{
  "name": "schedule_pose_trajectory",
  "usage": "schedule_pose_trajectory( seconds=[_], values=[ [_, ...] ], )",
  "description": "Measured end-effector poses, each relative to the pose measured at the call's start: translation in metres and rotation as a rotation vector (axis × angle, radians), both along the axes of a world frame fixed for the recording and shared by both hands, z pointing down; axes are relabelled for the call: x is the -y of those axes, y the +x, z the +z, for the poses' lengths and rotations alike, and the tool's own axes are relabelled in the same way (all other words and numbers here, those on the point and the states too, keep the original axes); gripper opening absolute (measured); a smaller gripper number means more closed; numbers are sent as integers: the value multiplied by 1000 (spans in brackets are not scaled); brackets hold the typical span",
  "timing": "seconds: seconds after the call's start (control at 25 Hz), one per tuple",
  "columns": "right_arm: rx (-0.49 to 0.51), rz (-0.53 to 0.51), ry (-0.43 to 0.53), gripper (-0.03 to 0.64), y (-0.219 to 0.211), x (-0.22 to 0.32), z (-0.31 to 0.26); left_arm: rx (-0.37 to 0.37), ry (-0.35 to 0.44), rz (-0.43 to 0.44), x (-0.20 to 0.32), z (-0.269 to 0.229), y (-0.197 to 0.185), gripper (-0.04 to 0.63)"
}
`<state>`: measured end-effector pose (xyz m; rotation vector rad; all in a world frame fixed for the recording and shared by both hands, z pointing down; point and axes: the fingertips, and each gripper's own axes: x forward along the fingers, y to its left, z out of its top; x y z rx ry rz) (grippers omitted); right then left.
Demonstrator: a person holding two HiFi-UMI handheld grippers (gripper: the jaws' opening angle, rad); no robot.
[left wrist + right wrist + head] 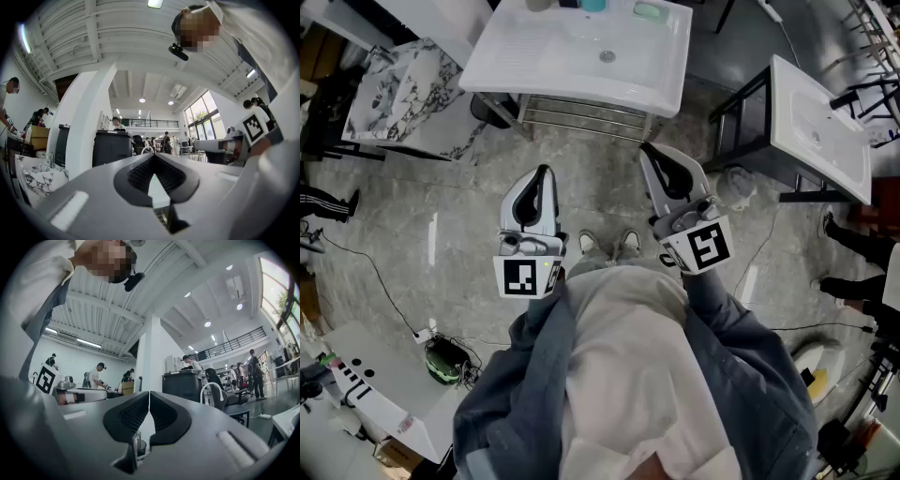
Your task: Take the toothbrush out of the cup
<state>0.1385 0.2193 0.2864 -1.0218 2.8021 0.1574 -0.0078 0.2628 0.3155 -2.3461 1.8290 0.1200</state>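
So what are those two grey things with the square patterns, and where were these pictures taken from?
A person holds two hand tools, each with two jaws: the left gripper and the right gripper. The patterned cubes are part of them. One picture comes from a camera on the person's head, looking down; the other two from cameras on each gripper, looking along its jaws. Both pairs of jaws are shut and hold nothing. Ahead stands a white washbasin; items at its far edge are cut off.
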Motion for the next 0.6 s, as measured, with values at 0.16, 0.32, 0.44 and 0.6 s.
schedule_pose_trajectory(
  seconds=[0.16, 0.32, 0.44, 0.6],
  values=[
    [-1, 0, -2, 11, -1, 1, 1, 1, 3, -6, 1, 1, -1, 60],
    [-1, -1, -3, 11, -3, 1, 1, 3, -6, -7, 1, 2, -3, 60],
    [6, -4, -4, 11, -2, 1, 0, 4, -3, -11, 1, 1, -3, 60],
    [14, -3, -6, 11, -2, 1, 0, 1, -5, -20, 2, 1, -5, 60]
  ],
)
